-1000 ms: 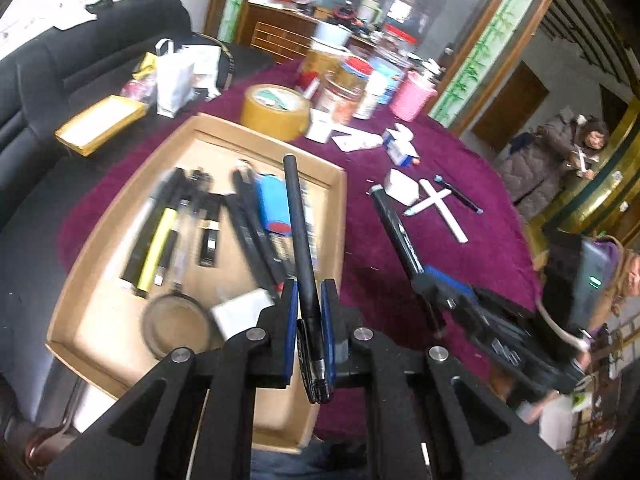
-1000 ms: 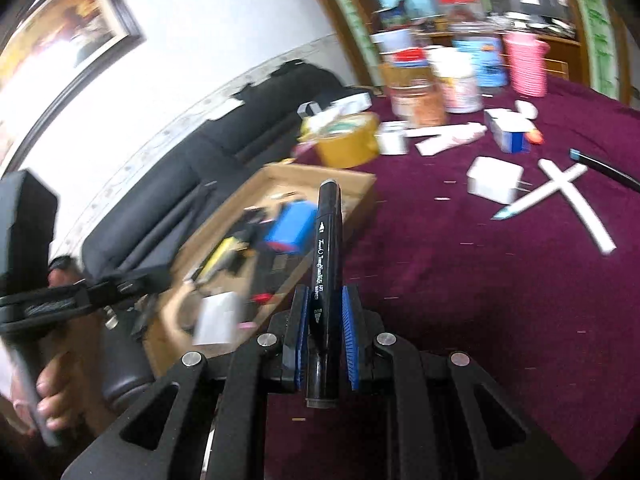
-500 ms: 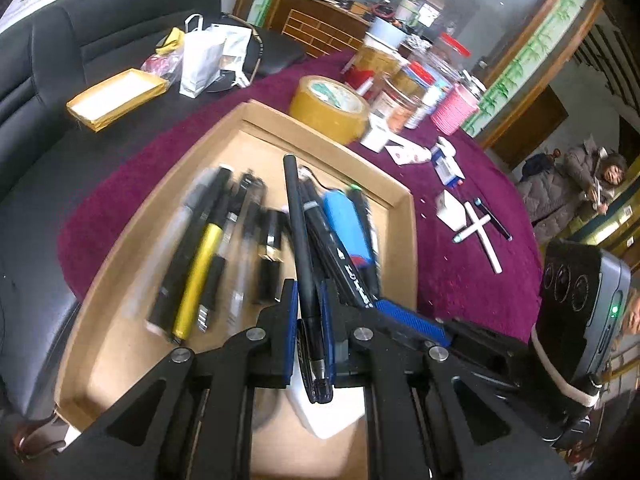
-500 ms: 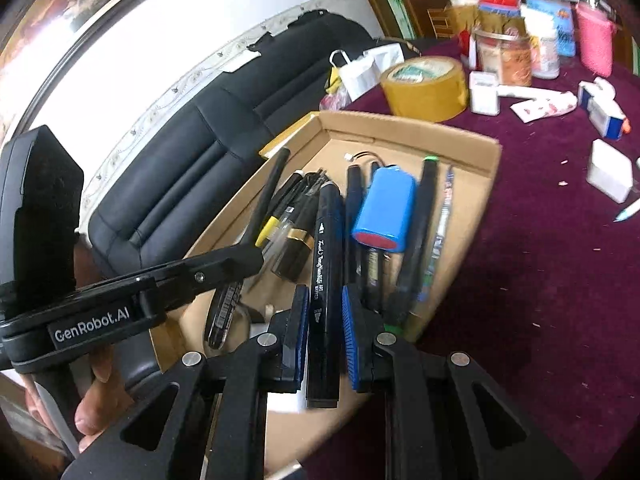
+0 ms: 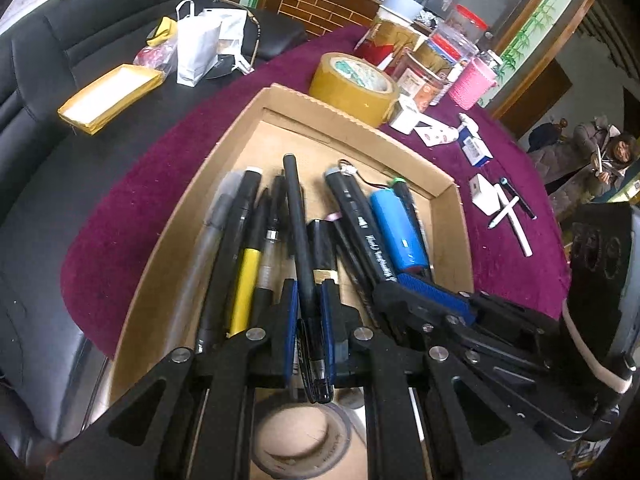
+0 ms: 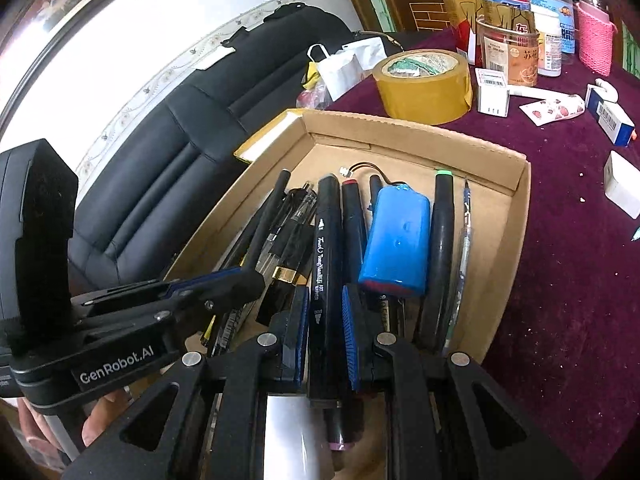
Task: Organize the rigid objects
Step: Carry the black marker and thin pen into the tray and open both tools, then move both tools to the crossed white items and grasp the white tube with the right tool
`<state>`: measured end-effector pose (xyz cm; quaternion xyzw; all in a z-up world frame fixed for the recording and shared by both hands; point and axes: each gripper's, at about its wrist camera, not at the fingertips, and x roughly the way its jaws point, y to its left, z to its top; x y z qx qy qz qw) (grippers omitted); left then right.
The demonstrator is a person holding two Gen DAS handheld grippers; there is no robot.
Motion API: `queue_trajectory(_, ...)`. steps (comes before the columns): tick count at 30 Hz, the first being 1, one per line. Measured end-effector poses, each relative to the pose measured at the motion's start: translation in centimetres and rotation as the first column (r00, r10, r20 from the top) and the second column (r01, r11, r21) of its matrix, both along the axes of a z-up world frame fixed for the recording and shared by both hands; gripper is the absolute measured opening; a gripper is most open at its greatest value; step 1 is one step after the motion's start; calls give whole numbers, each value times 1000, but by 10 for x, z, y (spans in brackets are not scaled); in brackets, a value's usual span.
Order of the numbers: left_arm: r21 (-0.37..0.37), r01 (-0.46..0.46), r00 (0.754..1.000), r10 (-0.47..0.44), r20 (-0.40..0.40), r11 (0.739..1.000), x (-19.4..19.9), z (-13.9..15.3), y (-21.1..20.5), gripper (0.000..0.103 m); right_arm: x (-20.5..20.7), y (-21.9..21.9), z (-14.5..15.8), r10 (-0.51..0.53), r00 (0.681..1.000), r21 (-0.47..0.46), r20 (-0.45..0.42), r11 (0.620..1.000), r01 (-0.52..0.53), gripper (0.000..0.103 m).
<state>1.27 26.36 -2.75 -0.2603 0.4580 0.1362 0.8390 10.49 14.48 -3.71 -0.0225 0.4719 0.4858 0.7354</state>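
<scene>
Pens are gripped in both tongs: left tongs (image 5: 308, 316) clench a thin black pen (image 5: 298, 232), right tongs (image 6: 326, 328) a thick marker (image 6: 326, 264). Both lie lengthwise over the cardboard tray (image 5: 356, 124), parallel to the pens inside, directly above their row.

Shallow brown corrugated-cardboard tray (image 5: 444, 184), matt, rough cut edges. Maroon velvety tablecloth (image 5: 132, 184), napped. Black leather-look sofa (image 6: 172, 136), soft sheen. Blue shrink-wrapped battery pack (image 6: 396, 240), glossy plastic. Tan packing-tape roll (image 6: 424, 92), shiny. Pink knitted cup sleeve (image 6: 596, 36), coarse.
</scene>
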Motion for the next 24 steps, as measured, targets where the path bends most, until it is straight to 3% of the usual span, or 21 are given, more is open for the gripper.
queue_trajectory(7, -1, -25, 1000, 25, 12, 1000, -6, -2, 3, 12, -2, -1, 1, 5, 1000, 3, 17, 1000, -5, 15)
queue_trajectory(8, -2, -30, 999, 30, 9, 1000, -7, -2, 2, 22, -2, -3, 2, 10, 1000, 9, 14, 1000, -10, 15)
queue_trajectory(9, -6, -34, 999, 34, 10, 999, -8, -2, 1, 39, -2, -6, 4, 13, 1000, 21, 10, 1000, -14, 15)
queue_trajectory(11, -4, -39, 999, 39, 31, 999, -14, 2, -4, 52, -3, -14, 8, 33, 999, 58, -2, 998, -33, 16)
queue_trajectory(16, 65, -26, 998, 23, 54, 998, -21, 20, -28, 52, -3, -51, 27, 79, 997, 154, 4, 985, -79, 16)
queue_trajectory(18, 110, -1, 997, -7, 73, 994, -21, 31, -45, 52, -2, -69, 33, 83, 997, 183, 8, 980, -83, 22)
queue_trajectory(20, 149, 26, 995, -41, 95, 988, -18, 43, -65, 52, 1, -90, 39, 78, 997, 210, 29, 974, -82, 34)
queue_trajectory(24, 183, 101, 986, -123, 113, 978, -2, 57, -102, 52, 10, -134, 51, 41, 993, 200, 114, 978, -63, 35)
